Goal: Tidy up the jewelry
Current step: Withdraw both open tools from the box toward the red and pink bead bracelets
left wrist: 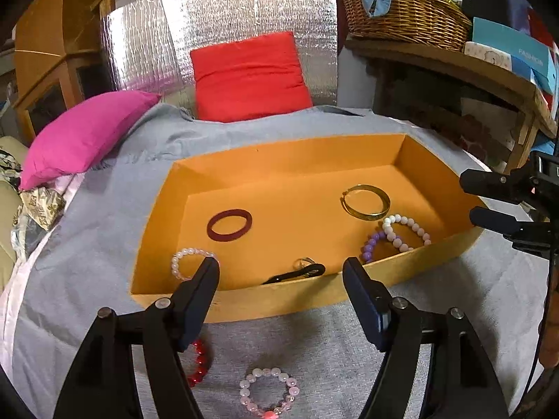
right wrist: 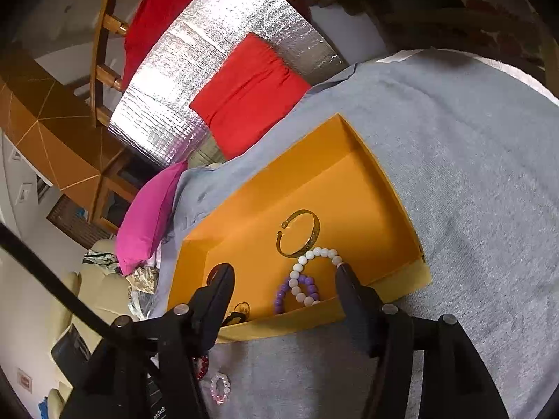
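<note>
An orange box (left wrist: 290, 300) (right wrist: 398, 281) lies on a grey cloth. Inside it are a dark red ring (left wrist: 229, 225), a gold bangle (left wrist: 365, 200) (right wrist: 298, 233), a white bead bracelet (left wrist: 405, 228) (right wrist: 316, 272), a purple bead bracelet (left wrist: 372, 245) (right wrist: 281, 296), a pale bead bracelet (left wrist: 185, 262) and a black clip (left wrist: 297, 274). Outside the box, near me, lie a pink bead bracelet (left wrist: 269, 389) (right wrist: 220, 387) and a red bead bracelet (left wrist: 199, 363) (right wrist: 202, 366). My left gripper (left wrist: 281, 269) is open over the box's near wall, nothing between its fingers. My right gripper (right wrist: 284, 277) is open, straddling the white and purple bracelets without touching.
A red cushion (left wrist: 249, 76) and a magenta cushion (left wrist: 87, 136) lie behind the box against a silver foil panel (left wrist: 223, 17). A wicker basket (left wrist: 405, 10) sits on a wooden shelf at right. The right gripper's fingers (left wrist: 496, 202) show at the left wrist view's right edge.
</note>
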Demonstrator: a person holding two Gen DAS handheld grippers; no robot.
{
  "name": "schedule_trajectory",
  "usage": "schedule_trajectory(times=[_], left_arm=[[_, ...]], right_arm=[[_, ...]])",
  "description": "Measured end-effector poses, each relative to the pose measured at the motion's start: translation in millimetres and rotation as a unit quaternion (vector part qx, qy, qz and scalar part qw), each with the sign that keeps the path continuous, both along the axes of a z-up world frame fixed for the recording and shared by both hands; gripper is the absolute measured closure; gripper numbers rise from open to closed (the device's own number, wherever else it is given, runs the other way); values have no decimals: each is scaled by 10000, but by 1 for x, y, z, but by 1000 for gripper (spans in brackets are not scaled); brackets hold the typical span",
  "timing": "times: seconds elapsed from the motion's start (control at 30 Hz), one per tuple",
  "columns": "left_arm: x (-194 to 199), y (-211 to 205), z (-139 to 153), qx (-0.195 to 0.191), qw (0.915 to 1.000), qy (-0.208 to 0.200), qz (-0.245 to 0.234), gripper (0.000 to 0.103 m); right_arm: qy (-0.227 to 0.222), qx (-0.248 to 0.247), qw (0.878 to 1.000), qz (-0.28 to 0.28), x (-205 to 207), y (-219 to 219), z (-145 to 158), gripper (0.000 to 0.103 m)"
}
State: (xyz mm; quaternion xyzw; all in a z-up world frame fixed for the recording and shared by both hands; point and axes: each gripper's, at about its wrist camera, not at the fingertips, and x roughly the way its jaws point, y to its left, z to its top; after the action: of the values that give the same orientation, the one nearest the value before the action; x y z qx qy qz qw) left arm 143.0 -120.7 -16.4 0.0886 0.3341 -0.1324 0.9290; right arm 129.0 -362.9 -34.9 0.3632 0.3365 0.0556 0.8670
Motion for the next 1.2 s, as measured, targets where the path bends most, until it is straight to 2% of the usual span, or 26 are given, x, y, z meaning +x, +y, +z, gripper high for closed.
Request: schedule_trajectory(times=[0.17, 0.23, 0.33, 0.77, 1.0, 1.1, 1.2], left_arm=[[-4, 2, 1, 106, 9999, -23, 96, 29], [-6, 4, 1, 175, 9998, -14, 117, 28], [-10, 9, 2, 247, 9995, -18, 174, 28], [-22, 60, 8, 358, 9962, 21, 789, 28], [-23, 74, 7, 130, 9936, 284, 1081, 28], [-22, 74, 4, -16, 9925, 471, 1126, 28], [-22, 69, 2, -17, 9917, 549, 1164, 28]], right_arm=[[1, 175, 9998, -63, -1, -3, -3, 38], [-31, 235, 9997, -58, -1, -3, -4, 33], [-61, 349, 9993, -112, -3, -4, -5, 33], [-184, 679, 9975, -19, -6, -11, -12, 32], [-360, 1226, 9918, -55, -13, -21, -20, 31], [-441, 1597, 9862, 5, -14, -26, -26, 27], [-470, 1946, 9798, 30, -14, -33, -32, 27]])
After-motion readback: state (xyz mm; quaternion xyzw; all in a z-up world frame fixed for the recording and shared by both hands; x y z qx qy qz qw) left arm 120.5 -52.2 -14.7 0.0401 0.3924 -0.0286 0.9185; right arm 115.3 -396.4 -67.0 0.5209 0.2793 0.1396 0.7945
